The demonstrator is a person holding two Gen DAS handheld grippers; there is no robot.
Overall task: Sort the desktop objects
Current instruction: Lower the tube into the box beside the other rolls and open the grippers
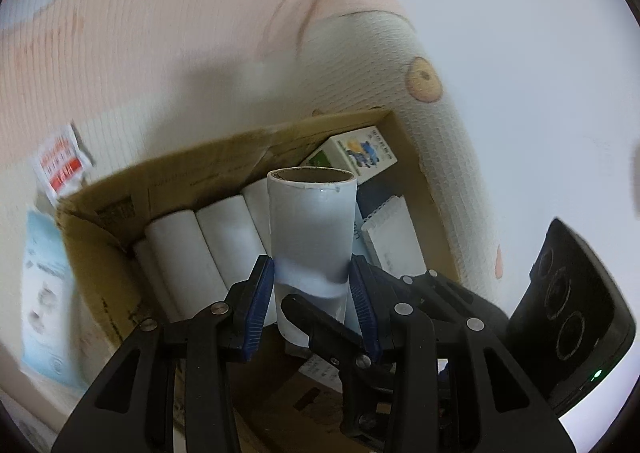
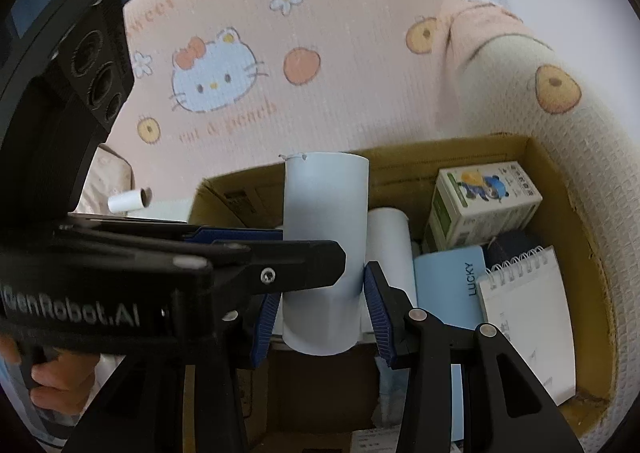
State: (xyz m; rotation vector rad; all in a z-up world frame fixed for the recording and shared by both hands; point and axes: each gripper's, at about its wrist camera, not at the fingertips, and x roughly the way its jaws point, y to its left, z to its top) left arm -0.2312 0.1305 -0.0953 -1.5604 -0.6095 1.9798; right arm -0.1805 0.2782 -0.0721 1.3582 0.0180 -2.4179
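Observation:
A white paper roll (image 1: 312, 221) with a brown cardboard core stands upright over an open cardboard box (image 1: 192, 173). My left gripper (image 1: 312, 265) is shut on the roll's lower part, a blue pad on each side. My right gripper (image 2: 323, 285) is shut on the same roll (image 2: 326, 213) from another side. One right finger (image 1: 316, 319) crosses in front of the roll in the left wrist view. In the right wrist view the left fingers (image 2: 312, 259) cross the roll from the left.
In the box (image 2: 560, 181) lie several white rolls (image 1: 180, 253), a small cartoon-printed carton (image 2: 480, 205), a blue "LUCKY" notebook (image 2: 448, 285) and a spiral notepad (image 2: 528, 317). It rests on a Hello Kitty sheet (image 2: 240, 53). A small roll (image 2: 128, 203) and two packets (image 1: 60, 165) lie outside it.

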